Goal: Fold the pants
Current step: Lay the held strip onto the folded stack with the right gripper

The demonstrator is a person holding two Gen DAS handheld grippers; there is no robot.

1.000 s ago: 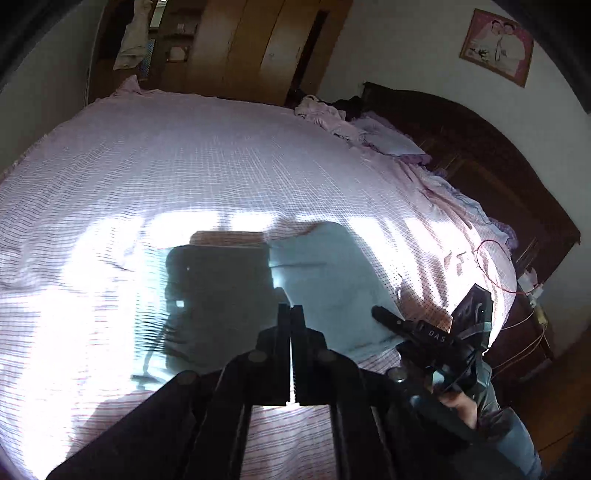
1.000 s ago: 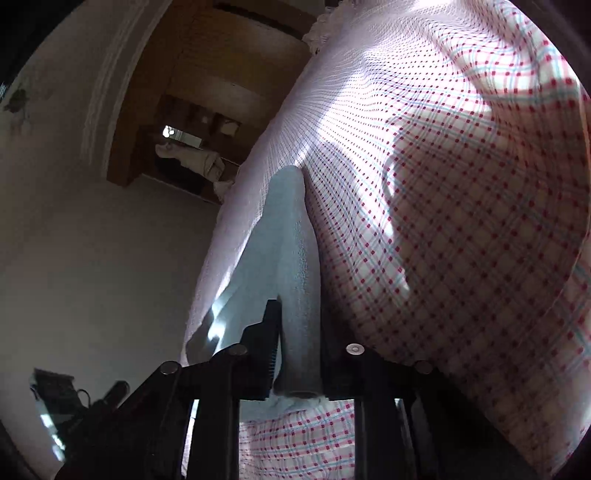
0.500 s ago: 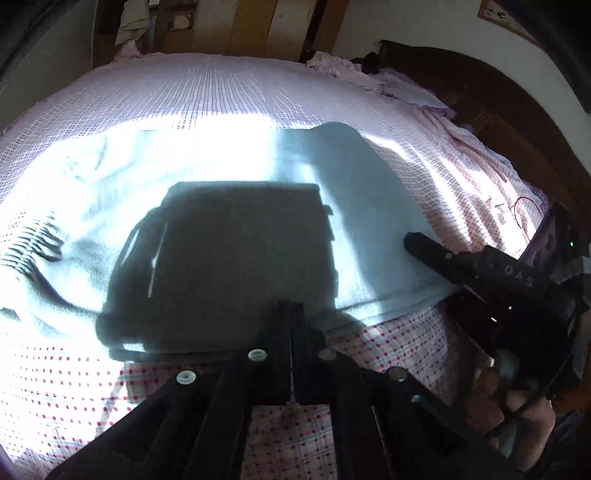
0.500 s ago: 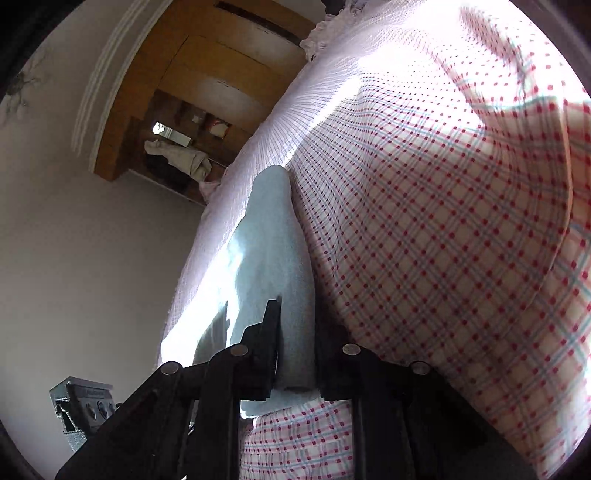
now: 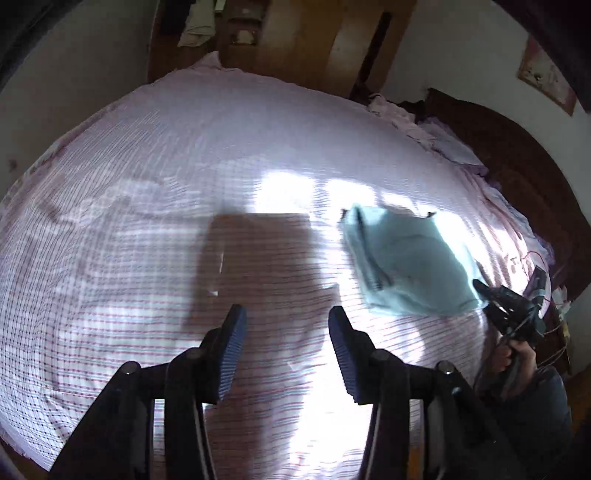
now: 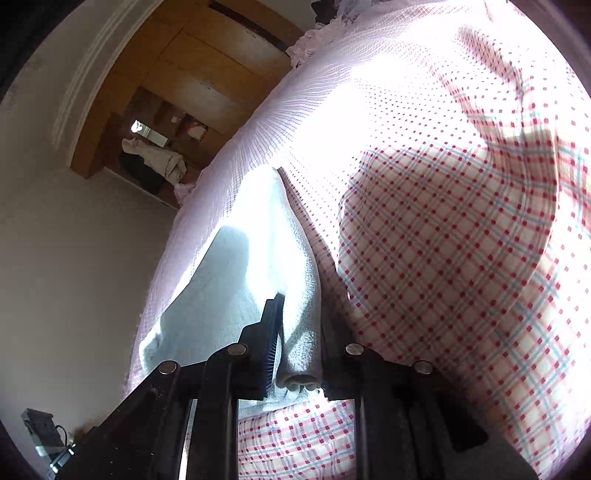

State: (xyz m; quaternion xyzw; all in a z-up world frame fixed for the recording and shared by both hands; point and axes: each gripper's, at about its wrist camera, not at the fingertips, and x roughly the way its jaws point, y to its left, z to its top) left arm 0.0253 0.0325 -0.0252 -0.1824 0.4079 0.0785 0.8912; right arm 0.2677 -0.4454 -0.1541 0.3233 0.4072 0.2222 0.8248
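The light blue pants [image 5: 406, 258] lie as a compact folded bundle on the right part of the bed, blurred at the left edge. My left gripper [image 5: 286, 317] hovers over bare sheet to the left of them; its jaws are opening with nothing between them. My right gripper [image 5: 491, 295] sits at the bundle's near right corner, with a hand behind it. In the right wrist view the right gripper [image 6: 301, 332] is closing on a thick rolled fold of the pants [image 6: 258, 240], and the pads press on the cloth.
A pink checked sheet [image 5: 147, 184] covers the whole bed. A dark wooden headboard [image 5: 517, 155] runs along the right, with crumpled pink bedding [image 5: 402, 114] beside it. A wooden wardrobe [image 5: 295, 33] stands behind the bed. Red cables [image 5: 532, 254] hang at the right edge.
My left gripper was shut and close over the spread pants; now it stands open and has pulled back to the left. The pants show as a smaller bundle. The right gripper keeps its hold.
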